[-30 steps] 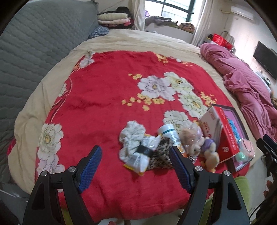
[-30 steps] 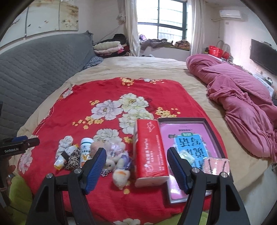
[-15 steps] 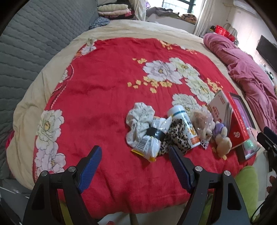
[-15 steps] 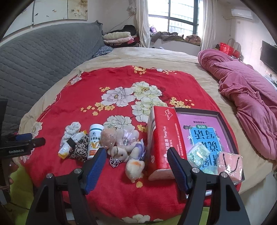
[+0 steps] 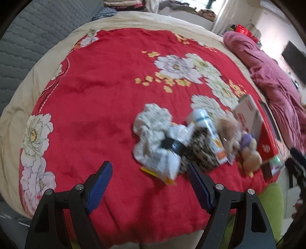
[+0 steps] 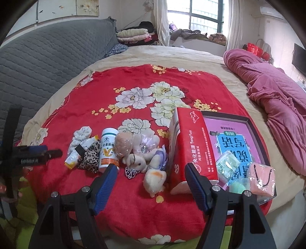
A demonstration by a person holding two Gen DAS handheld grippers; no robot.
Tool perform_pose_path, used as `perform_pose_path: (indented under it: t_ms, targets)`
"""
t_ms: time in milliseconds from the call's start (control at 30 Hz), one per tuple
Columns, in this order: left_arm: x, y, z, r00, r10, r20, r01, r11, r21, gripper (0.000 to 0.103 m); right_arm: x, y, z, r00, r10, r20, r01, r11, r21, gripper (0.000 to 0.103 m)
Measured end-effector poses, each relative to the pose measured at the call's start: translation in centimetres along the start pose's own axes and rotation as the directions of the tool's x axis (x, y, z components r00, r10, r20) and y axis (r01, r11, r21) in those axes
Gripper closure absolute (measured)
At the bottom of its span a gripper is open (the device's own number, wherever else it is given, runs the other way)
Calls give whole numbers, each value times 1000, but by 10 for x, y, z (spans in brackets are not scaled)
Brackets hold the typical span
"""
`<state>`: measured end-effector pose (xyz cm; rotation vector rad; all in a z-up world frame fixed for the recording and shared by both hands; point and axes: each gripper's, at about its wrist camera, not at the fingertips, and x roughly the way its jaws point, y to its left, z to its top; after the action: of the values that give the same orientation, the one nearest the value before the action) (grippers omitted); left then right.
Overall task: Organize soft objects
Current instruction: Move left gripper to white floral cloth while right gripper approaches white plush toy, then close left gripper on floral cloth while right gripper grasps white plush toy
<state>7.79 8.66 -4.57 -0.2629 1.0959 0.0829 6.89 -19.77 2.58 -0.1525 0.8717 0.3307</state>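
Fuzzy plush toys [image 6: 153,180] beside boxy red tissue pack [image 6: 191,151] on velvety blanket [image 6: 133,80]

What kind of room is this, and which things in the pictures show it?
Most likely a home bedroom: a large bed spread with a red floral blanket, a rumpled pink quilt beside it, and folded bedding stacked near the window.

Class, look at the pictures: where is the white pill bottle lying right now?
The white pill bottle lies on the red floral blanket, between the leopard-print scrunchie and the plush toys.
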Motion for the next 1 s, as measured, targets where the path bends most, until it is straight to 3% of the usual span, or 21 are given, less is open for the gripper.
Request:
perform_pose_path:
  t_ms: [633,1000]
  targets:
    - [68,17,42,998,-55,-27,53,996,-73,22,53,3,-20,992,-27,-127,25,1000,-15,31]
    - [84,27,44,995,-96,-37,91,990,-111,24,81,18,-23,976,-159,-149,154,987,-48,31]
